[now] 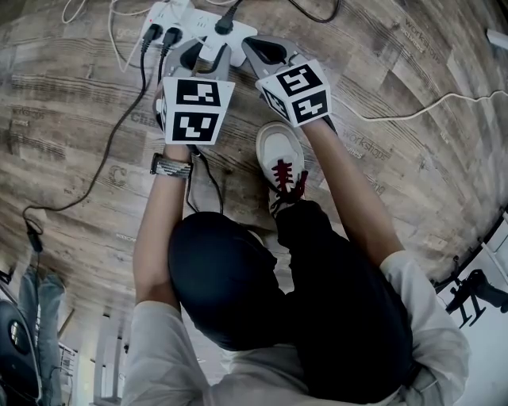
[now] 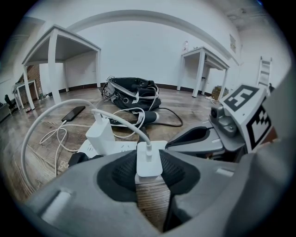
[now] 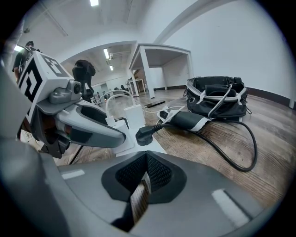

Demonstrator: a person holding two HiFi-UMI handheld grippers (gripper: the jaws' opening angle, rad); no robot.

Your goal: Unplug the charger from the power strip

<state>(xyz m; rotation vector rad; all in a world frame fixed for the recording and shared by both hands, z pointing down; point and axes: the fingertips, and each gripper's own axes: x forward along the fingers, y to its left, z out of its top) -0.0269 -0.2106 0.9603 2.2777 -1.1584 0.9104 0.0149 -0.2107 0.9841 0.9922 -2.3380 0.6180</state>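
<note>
A white power strip lies on the wooden floor at the top of the head view. My left gripper is shut on a small white charger, whose white cable arcs up and away to the left. The charger sits at the strip's near edge; its prongs are hidden. A second, larger white charger stands plugged into the strip. My right gripper is shut with nothing in it, its tips just short of the strip's end, beside the left gripper.
Black plugs and a black plug with thick cable sit in the strip. A black bag and a phone lie on the floor beyond. The person's white shoe is behind the grippers. White tables stand further back.
</note>
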